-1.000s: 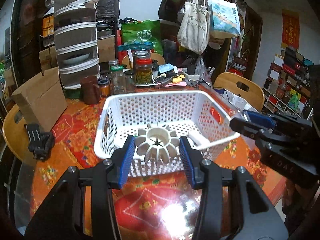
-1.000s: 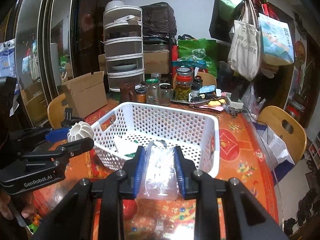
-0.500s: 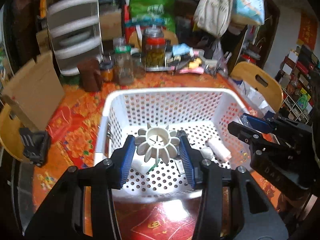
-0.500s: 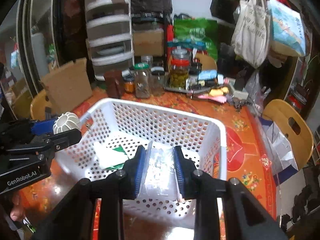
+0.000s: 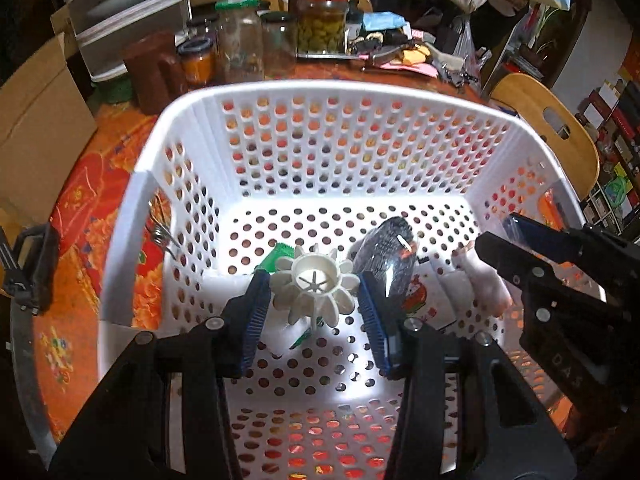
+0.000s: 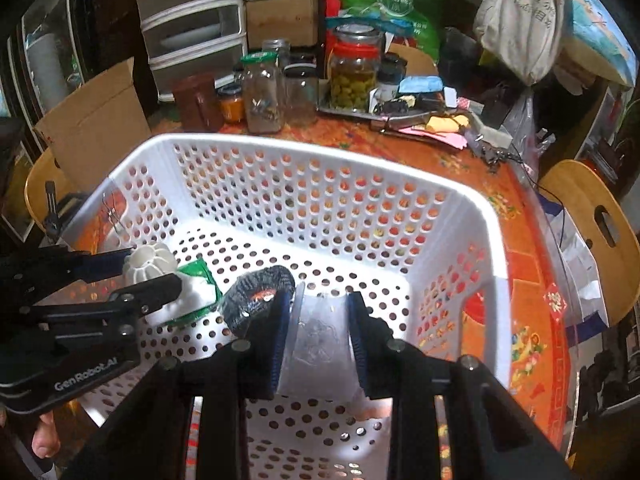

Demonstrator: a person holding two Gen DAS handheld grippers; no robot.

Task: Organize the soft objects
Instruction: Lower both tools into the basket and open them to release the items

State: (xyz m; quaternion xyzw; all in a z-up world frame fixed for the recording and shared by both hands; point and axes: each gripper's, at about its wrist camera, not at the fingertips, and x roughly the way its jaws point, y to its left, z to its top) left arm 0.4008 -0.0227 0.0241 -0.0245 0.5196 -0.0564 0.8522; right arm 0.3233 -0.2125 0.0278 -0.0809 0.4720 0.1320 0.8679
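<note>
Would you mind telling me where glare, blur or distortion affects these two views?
Left wrist view: a bright glare patch on the white basket floor near the left gripper; strong fisheye bending of its rim. Right wrist view: dark corners, slightly blurred jars behind.

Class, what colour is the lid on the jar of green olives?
Red; the lid shows best in the right wrist view.

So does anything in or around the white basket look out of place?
One thing: a metal binder clip hangs on the white basket at its left wall, not a soft item. Otherwise nothing looks spilled or damaged; both hand-held grippers hold their items over the basket floor.
</note>
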